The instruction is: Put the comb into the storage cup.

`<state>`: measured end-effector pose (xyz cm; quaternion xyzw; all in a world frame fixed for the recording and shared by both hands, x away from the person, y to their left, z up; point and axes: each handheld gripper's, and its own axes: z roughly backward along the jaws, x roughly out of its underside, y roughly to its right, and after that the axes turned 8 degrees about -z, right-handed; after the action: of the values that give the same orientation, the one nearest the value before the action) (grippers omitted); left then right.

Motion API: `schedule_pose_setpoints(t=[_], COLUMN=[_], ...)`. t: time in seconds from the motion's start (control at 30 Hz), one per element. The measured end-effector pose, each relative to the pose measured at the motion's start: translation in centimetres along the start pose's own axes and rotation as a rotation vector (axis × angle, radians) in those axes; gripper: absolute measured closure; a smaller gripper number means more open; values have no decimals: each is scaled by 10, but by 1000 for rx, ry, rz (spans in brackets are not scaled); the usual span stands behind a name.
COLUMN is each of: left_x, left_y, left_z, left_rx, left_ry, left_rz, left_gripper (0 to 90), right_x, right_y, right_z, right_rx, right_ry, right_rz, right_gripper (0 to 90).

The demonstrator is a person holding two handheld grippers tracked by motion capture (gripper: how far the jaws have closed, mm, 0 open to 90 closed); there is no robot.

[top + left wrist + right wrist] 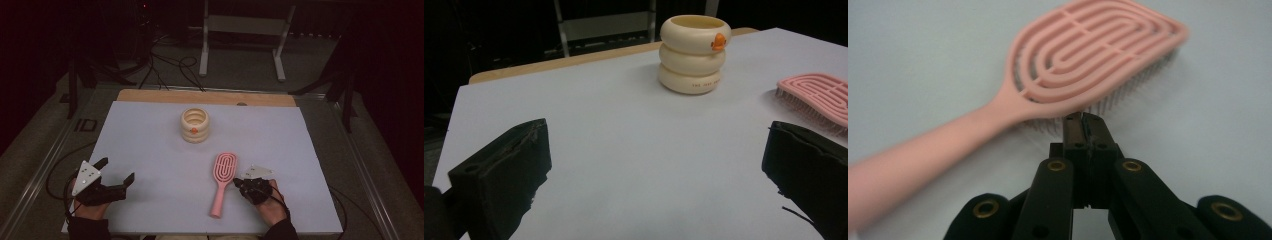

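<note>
1. While the left gripper [118, 175] gapes empty at eight o'clock, the right gripper [1083, 119] sits clenched beside the pink hairbrush [223, 181] at five o'clock;
2. Likely light, rigid, slick plastic; grasp its handle.

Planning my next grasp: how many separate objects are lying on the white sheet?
2. A cream ringed cup stands upright toward the far middle of the white sheet. A pink hairbrush lies bristles down on the near right, just beside the right hand-held gripper. Nothing seems hidden.
</note>
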<state>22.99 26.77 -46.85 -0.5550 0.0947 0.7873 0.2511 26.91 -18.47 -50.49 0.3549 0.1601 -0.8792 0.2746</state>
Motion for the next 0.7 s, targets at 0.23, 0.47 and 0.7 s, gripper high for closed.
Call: schedule_pose_setpoints(t=[0.23,0.47,0.7], left_x=[1,1,2], left_y=[-1,-1,-1], left_z=[0,0,1], left_rx=[0,-1,-1], left_ry=[-1,0,1], left_rz=[5,9,9], left_gripper=[3,4,4], right_x=[-9,-26,-38], right_y=[7,10,11], right_z=[-3,-12,-29], right_rx=[8,11,-6], right_ry=[-1,-11,-25], right_rz=[-4,23,35], right_gripper=[900,900,900])
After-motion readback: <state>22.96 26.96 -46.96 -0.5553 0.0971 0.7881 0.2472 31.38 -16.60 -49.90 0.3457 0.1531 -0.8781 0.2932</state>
